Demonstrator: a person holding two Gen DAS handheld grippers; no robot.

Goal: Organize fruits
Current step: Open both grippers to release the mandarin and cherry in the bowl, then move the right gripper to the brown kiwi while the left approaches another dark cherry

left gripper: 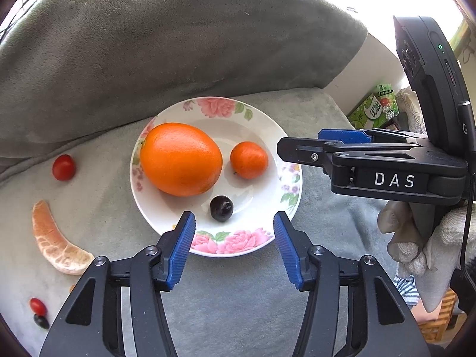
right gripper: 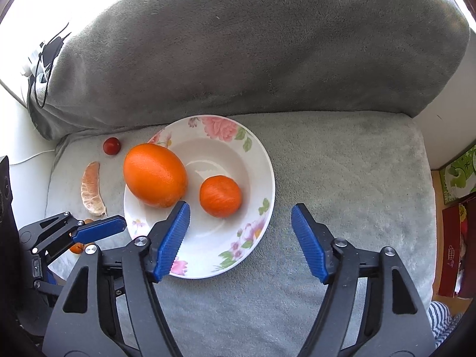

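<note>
Left wrist view: left hand-held gripper (left gripper: 234, 223) spread, nothing between its blue pads; floral plate (left gripper: 261, 131) lies just ahead of the fingertips on the grey sofa cushion (left gripper: 238, 297). On the plate: large orange (left gripper: 181, 159), small mandarin (left gripper: 248, 160), dark grape (left gripper: 221, 206) nearest the pads. Off the plate, to the left of this gripper: cherry tomato (left gripper: 63, 167), peeled citrus segment (left gripper: 56, 244), and close by the left finger a second red tomato (left gripper: 37, 305) touching a dark fruit (left gripper: 41, 321).

Right hand-held gripper (right gripper: 240, 223) also spread and empty, hovering over the plate's near right rim; seen from the left camera, it sits to the right of the plate.

Judgement: gathering step partly done; three fruits plated, four loose. Next move likely calls for the left gripper to swing left, lower over a loose piece and close gently; segment is soft, tomatoes roll.

Writing: "DAS" in white on the right gripper body; green carton (left gripper: 374, 108) far right bears Chinese characters, not legible.
</note>
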